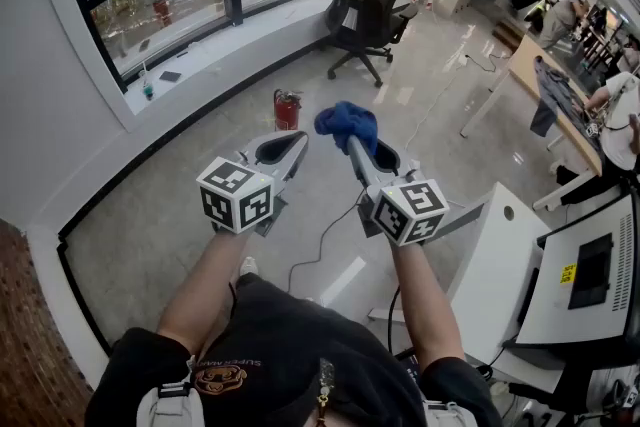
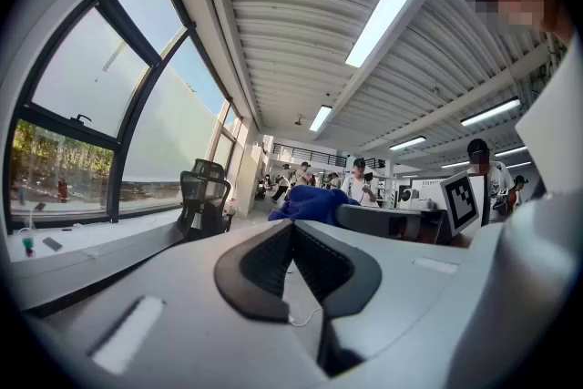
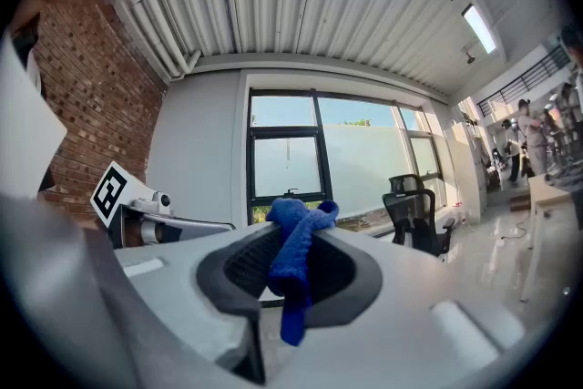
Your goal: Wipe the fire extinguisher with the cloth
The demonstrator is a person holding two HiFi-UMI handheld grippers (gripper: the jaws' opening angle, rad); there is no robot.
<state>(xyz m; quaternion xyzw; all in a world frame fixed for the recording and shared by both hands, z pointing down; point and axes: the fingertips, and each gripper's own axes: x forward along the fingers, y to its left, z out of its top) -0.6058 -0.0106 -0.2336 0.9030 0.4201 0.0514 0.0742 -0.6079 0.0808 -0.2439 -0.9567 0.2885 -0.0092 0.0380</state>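
Right gripper (image 1: 357,146) clamps the fluffy blue cloth (image 1: 346,123); left gripper (image 1: 296,139) is closed, empty. Seemingly the approach step: next, lower the cloth onto the red cylindrical fire extinguisher (image 1: 287,109).

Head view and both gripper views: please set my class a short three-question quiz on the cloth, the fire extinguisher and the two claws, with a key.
1. True or false: the blue cloth is clamped in the right claw.
2. Where does the red fire extinguisher stand? A: on the floor by the window wall. B: on a desk. C: on the chair seat.
3. Fill in the blank: the left claw is ____ and has nothing in it.

Key: 1 true; 2 A; 3 shut.
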